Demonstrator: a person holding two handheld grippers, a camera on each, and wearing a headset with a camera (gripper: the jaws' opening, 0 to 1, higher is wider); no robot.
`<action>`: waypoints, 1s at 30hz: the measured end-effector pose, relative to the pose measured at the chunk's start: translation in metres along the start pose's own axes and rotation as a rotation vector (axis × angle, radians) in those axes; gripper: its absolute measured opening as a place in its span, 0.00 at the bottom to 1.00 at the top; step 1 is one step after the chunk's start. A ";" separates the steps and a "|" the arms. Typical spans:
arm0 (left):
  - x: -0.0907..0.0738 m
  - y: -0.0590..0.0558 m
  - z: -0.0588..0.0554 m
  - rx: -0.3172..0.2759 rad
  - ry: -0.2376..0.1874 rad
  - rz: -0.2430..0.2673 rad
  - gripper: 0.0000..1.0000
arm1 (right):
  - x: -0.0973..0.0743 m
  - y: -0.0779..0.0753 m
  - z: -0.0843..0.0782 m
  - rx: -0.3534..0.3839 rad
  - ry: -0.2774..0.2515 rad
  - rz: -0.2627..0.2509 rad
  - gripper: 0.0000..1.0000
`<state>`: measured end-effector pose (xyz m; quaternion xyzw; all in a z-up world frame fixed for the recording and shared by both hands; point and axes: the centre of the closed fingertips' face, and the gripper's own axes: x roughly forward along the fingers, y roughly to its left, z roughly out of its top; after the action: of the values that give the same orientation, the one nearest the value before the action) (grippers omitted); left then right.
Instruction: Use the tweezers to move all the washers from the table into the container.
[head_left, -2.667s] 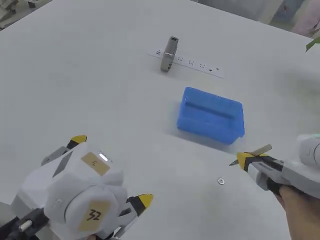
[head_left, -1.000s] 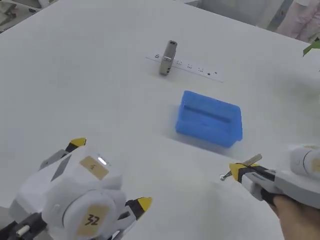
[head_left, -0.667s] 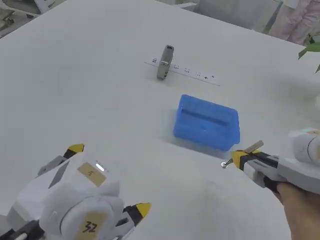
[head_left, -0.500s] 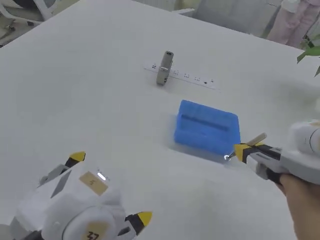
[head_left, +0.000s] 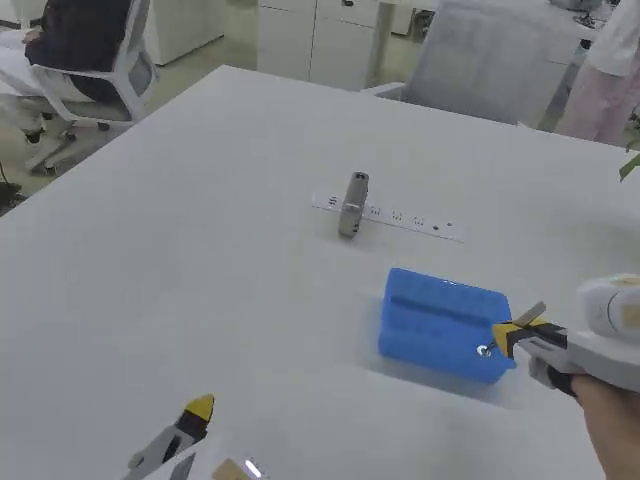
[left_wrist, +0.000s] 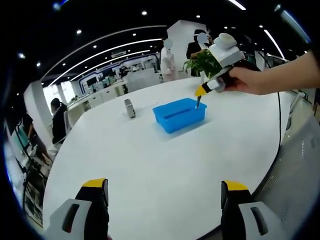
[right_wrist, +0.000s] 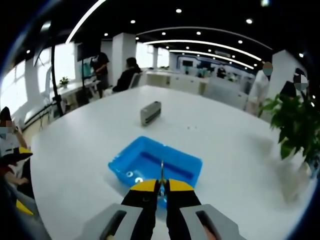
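washer (head_left: 484, 350), lifted off the table (head_left: 200, 250), now hangs over the container (head_left: 430, 345) in tweezers (right_wrist: 161, 175) clenched by the right hand-held gripper (head_left: 515, 335).

Bright blue container (head_left: 440, 318) on a plain white table (head_left: 200, 250). The right gripper (head_left: 510, 337) is grey (tips yellow), its tweezers (right_wrist: 161, 172) metallic.

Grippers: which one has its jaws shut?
The right gripper, clamping the tweezers over the blue container; the left gripper stands wide open.
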<state>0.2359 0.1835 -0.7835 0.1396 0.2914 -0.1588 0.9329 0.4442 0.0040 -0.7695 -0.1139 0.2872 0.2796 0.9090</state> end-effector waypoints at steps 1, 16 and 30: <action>0.000 0.000 0.000 0.000 0.002 -0.002 0.95 | 0.003 -0.003 -0.001 0.013 -0.006 -0.004 0.02; 0.001 0.000 -0.004 0.020 0.029 0.012 0.95 | 0.037 -0.020 -0.004 0.063 0.035 -0.006 0.02; -0.002 0.005 0.003 0.001 -0.007 0.035 0.93 | 0.053 -0.019 -0.023 0.093 0.071 0.008 0.02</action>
<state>0.2374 0.1873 -0.7792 0.1446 0.2855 -0.1431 0.9365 0.4805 0.0039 -0.8186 -0.0802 0.3324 0.2653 0.9015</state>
